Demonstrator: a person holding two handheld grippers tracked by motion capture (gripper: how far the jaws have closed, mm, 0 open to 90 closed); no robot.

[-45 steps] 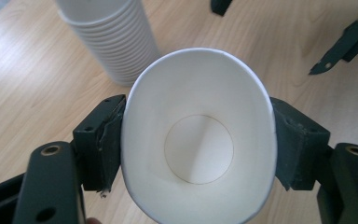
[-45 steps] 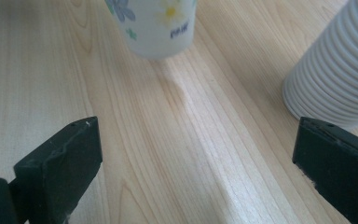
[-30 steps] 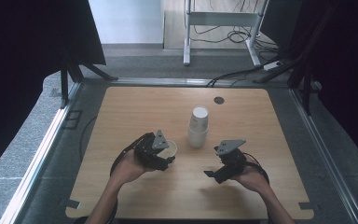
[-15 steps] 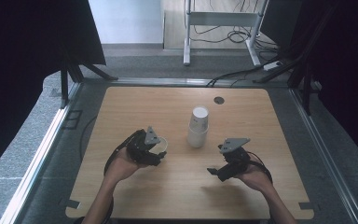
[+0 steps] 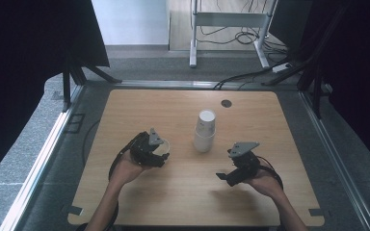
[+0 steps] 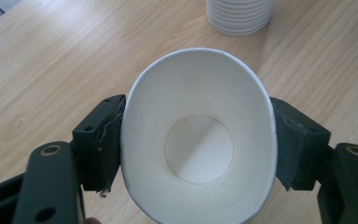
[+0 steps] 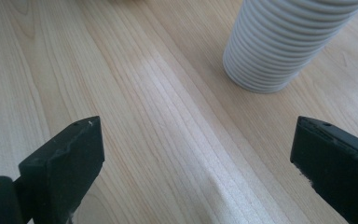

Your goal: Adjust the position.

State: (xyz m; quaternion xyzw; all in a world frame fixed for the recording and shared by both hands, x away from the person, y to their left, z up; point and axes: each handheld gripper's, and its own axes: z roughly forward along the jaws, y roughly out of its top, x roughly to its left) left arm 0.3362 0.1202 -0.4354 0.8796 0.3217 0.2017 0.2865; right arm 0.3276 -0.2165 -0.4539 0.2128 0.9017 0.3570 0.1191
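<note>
My left gripper (image 6: 198,140) clamps 1 white paper cup (image 6: 198,135), squeezed oval, above the light wooden table (image 5: 173,192). My right gripper (image 7: 196,158) stands wide, holding nothing, near the white stack of paper cups (image 7: 284,42).

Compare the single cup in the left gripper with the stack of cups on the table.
The single cup is clamped in the left gripper, squeezed oval, mouth toward its camera; the stack of cups stands free on the table, rims round, upside down. The single cup is one layer; the stack of cups shows many nested rims. Both are plain white paper.
</note>
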